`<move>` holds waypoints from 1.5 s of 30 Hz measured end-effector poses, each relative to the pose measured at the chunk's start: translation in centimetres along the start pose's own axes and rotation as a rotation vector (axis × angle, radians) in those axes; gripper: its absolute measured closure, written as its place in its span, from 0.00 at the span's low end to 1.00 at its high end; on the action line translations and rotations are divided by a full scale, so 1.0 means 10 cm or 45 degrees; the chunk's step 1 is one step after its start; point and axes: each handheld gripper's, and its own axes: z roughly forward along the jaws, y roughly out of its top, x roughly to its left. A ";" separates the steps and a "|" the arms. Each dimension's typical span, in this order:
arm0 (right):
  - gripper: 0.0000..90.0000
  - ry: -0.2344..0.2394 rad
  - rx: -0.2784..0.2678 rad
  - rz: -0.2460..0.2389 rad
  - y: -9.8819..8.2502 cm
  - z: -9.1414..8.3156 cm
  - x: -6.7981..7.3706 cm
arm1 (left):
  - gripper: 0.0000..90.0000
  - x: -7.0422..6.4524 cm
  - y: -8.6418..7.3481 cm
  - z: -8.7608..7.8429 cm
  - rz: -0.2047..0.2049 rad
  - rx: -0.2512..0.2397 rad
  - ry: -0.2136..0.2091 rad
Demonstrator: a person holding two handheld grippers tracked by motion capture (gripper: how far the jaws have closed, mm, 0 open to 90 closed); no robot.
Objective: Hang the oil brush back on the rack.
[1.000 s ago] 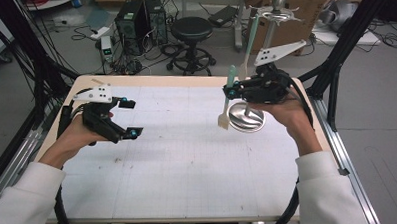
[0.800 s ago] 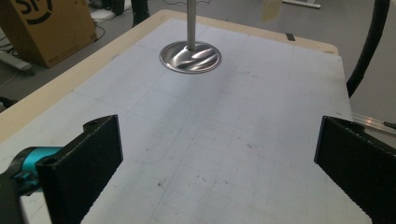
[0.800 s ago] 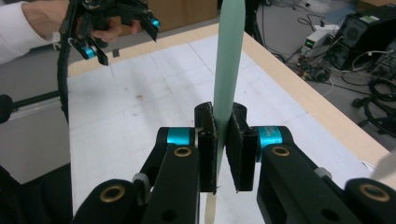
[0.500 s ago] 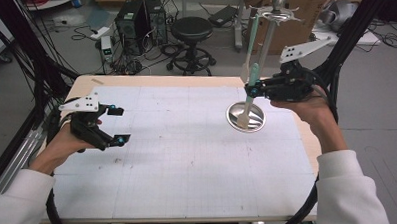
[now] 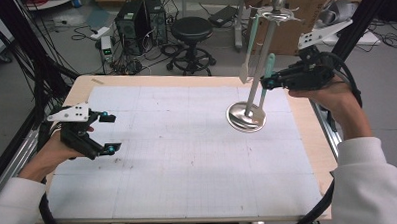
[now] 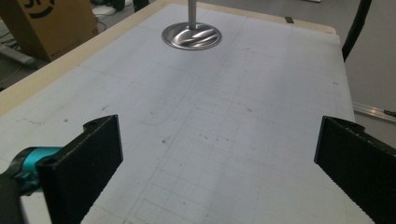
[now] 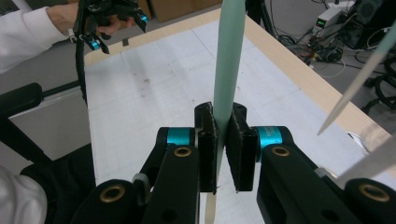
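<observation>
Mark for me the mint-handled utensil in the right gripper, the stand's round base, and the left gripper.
mint-handled utensil [image 7: 229,56], right gripper view, on its handle above the jaws
stand's round base [image 5: 245,118], high view, on the metal disc
left gripper [image 5: 110,132], high view, midway between its tips

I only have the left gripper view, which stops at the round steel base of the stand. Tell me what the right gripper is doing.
Observer: The right gripper is shut on the long mint-green plastic handle of a utensil, held upright.
Operator: Place it against the stand.
Observer: In the high view it stands close beside the tall steel pole, above the round base; I cannot tell whether they touch.
Operator: Report the top of that pole.
Observer: A second pale green spatula hangs from the hook ring there.
</observation>
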 end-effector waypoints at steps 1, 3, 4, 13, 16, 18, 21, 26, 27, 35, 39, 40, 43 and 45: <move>0.93 -0.005 0.006 0.013 0.01 -0.03 -0.01 | 0.02 0.00 -0.02 0.00 0.000 -0.002 -0.004; 0.93 0.007 0.012 0.032 0.01 -0.07 -0.06 | 0.02 -0.02 -0.04 -0.02 -0.005 0.001 -0.008; 0.93 0.002 0.015 0.032 0.01 -0.09 -0.07 | 0.02 -0.03 -0.05 -0.02 -0.004 -0.002 -0.013; 0.93 0.008 0.024 0.060 0.13 -0.18 -0.28 | 0.02 -0.05 -0.06 -0.09 -0.002 -0.005 0.004; 0.93 0.013 0.034 0.058 0.18 -0.17 -0.34 | 0.02 -0.07 -0.10 -0.11 -0.004 -0.001 0.016; 0.93 0.013 0.036 0.053 0.22 -0.16 -0.37 | 0.02 -0.07 -0.13 -0.12 -0.009 -0.001 0.024; 0.93 0.016 0.040 0.051 0.28 -0.16 -0.42 | 0.02 -0.08 -0.14 -0.15 -0.015 0.001 0.036; 0.93 0.025 0.044 0.077 0.34 -0.16 -0.50 | 0.02 -0.07 -0.15 -0.19 -0.022 -0.011 0.051; 0.93 0.021 0.043 0.075 0.35 -0.16 -0.52 | 0.02 -0.06 -0.15 -0.19 -0.021 -0.006 0.057; 0.93 0.032 0.038 0.100 0.37 -0.17 -0.62 | 0.02 -0.02 -0.15 -0.19 -0.032 0.009 0.075; 0.93 0.035 0.042 0.113 0.37 -0.15 -0.65 | 0.02 -0.01 -0.16 -0.18 -0.042 0.009 0.078; 0.93 0.034 0.042 0.112 0.37 -0.15 -0.67 | 0.02 -0.01 -0.16 -0.19 -0.042 0.015 0.079; 0.93 0.033 0.046 0.128 0.36 -0.15 -0.69 | 0.02 0.00 -0.16 -0.19 -0.046 0.010 0.081; 0.93 0.039 0.047 0.132 0.35 -0.16 -0.70 | 0.02 0.01 -0.16 -0.19 -0.051 0.010 0.084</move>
